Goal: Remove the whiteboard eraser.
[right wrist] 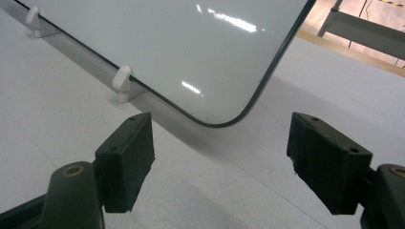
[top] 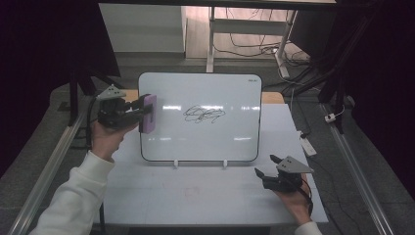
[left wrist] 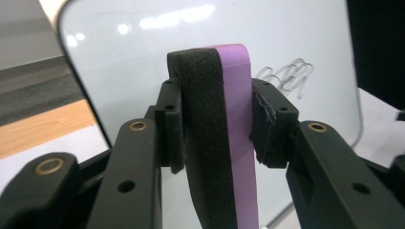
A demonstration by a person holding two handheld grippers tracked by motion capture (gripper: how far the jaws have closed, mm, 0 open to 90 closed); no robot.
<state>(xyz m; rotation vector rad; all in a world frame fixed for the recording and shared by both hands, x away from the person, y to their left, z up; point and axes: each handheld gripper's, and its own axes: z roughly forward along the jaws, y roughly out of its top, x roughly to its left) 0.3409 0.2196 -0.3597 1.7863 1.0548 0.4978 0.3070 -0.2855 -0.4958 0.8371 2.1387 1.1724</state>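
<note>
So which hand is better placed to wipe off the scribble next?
Left. The left gripper already clamps the eraser at the whiteboard, beside the scribble; the right gripper rests open, empty.

Eraser's (left wrist: pixel 224 143) lower end cut off

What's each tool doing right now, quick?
Left tool: closed on the eraser, at the whiteboard's left edge.
Right tool: open, holding nothing, low over the table.

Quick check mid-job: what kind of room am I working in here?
Probably a lab or test workspace: a whiteboard propped on a white table, loose cables across the floor behind, and metal rails flanking the table.
</note>
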